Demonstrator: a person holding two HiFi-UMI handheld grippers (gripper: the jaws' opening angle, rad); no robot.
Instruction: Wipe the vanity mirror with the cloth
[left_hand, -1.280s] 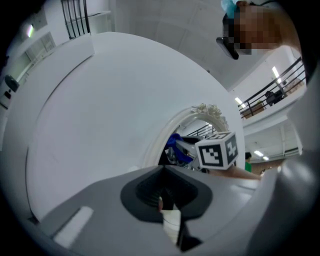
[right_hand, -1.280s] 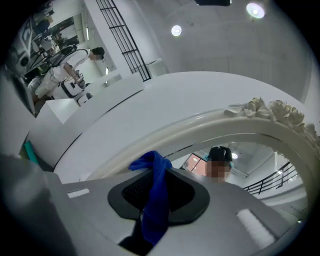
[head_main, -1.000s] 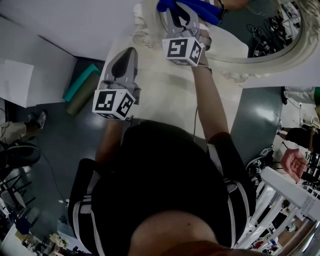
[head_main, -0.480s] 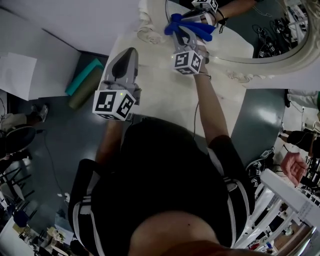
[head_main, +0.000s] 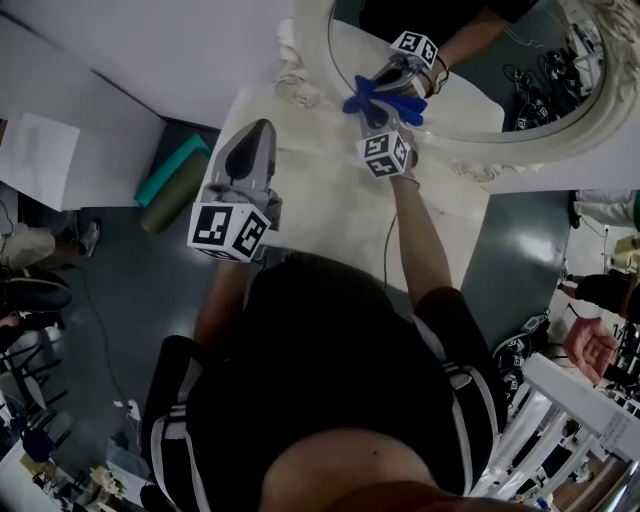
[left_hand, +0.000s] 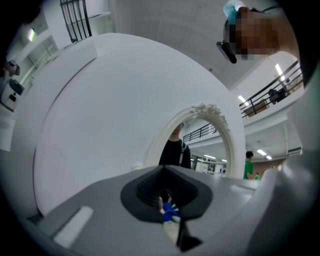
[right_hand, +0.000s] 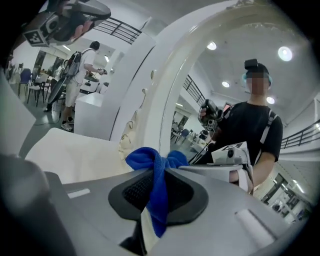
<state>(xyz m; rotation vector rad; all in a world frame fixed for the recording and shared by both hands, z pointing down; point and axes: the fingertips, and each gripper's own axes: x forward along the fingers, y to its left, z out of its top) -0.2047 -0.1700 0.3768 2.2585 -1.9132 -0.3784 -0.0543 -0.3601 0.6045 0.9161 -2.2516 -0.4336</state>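
The right gripper is clamped on the blue cloth, which bunches above its jaws; the cloth sits against the vanity mirror at the lower part of the glass, close to the cream frame; the left gripper, jaws pressed together with nothing in them, hovers apart over the pale worktop.
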